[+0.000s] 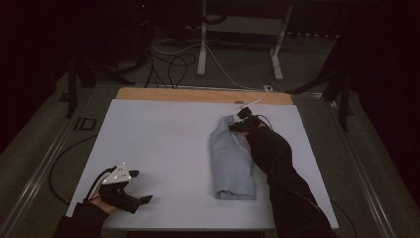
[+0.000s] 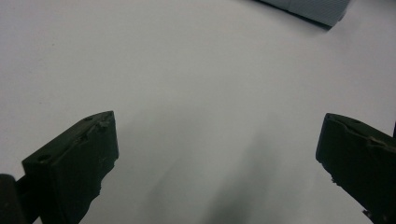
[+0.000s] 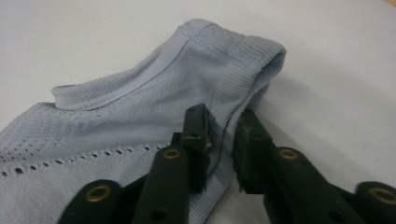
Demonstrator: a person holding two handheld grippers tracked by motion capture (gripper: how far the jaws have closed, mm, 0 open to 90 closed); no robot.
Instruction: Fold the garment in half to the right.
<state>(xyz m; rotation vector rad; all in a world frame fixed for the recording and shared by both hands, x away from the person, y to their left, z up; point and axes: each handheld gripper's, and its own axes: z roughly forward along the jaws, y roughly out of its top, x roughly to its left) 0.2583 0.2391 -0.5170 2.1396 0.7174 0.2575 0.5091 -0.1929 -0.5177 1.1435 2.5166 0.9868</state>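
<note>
A light blue ribbed garment [image 1: 230,158] lies folded into a long strip on the white table top [image 1: 163,144], right of the middle. My right gripper [image 1: 235,127] is at its far end, reached by a black-sleeved arm. In the right gripper view the jaws [image 3: 224,123] straddle a folded hem edge of the garment [image 3: 140,107] with a gap between them; the cloth lies slack there, so it is open. My left gripper [image 1: 141,187] rests at the near left corner, far from the cloth. Its jaws [image 2: 215,154] stand wide open over bare table. A corner of the garment [image 2: 313,7] shows far off.
A wooden strip [image 1: 198,95] runs along the table's far edge. Beyond it, on the dark floor, are cables [image 1: 173,64] and white desk legs [image 1: 202,44]. Metal rails flank the table on both sides.
</note>
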